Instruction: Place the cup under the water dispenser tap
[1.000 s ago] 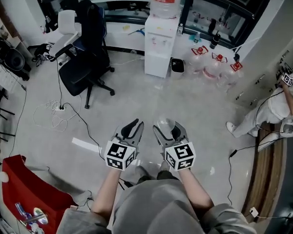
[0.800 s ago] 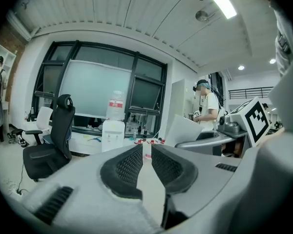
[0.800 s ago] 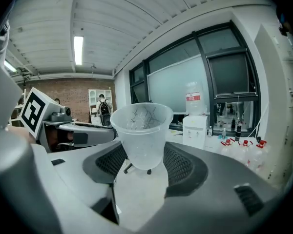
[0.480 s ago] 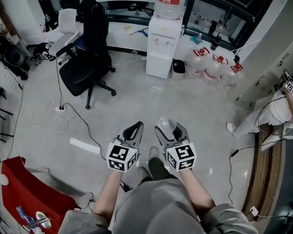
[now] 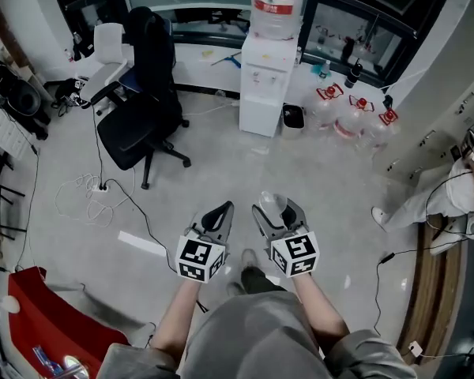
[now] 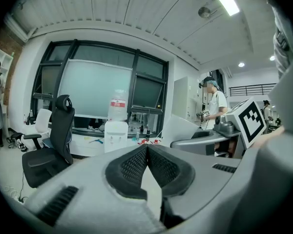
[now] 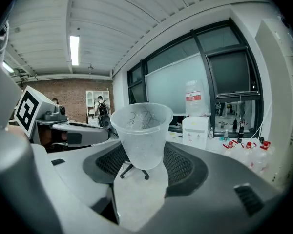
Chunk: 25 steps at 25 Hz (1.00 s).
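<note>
**Head view:** The left gripper has its fingers clenched tip to tip. They have just been closing, and nothing is between them. Just to its right, the right gripper grasps a clear plastic cup, which stands upright between its fingers. The white water dispenser, with its bottle on top, stands well ahead of both sets of fingertips across the grey floor. A black office chair is ahead and left of the left fingers. Spare water jugs lie ahead and right of the right fingers.

**Left gripper view:** The two black ribbed pads meet in a shut point and hold nothing. The dispenser stands far beyond the fingertips, a little to their left, with the chair further left again. The right gripper's marker cube shows to the right.

**Right gripper view:** The cup sits upright between the pads, which press on its lower wall from both sides. Its rim stands above the fingers. The dispenser is beyond the fingertips to their right, well apart from the cup.
</note>
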Tool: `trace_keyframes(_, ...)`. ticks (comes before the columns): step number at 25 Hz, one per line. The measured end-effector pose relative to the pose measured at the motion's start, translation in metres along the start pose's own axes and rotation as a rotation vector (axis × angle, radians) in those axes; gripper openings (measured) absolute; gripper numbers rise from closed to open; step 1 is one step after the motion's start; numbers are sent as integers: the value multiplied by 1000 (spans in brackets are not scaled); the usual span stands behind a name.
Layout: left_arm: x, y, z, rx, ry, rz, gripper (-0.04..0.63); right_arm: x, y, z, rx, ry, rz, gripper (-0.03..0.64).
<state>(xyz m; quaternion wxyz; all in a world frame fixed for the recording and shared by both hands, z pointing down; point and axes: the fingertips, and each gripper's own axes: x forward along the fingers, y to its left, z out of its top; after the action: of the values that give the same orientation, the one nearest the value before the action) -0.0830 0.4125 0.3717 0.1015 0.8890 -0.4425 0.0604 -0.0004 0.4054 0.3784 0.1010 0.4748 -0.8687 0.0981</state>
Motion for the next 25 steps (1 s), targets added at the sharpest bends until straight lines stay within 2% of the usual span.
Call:
trace_keyframes(15, 108, 30, 21, 29, 30, -7, 9, 71, -87, 19, 12, -16, 19, 247)
trace_keyframes(25, 163, 54, 29, 38, 53, 10, 9, 113, -126, 22, 29, -8, 46, 247)
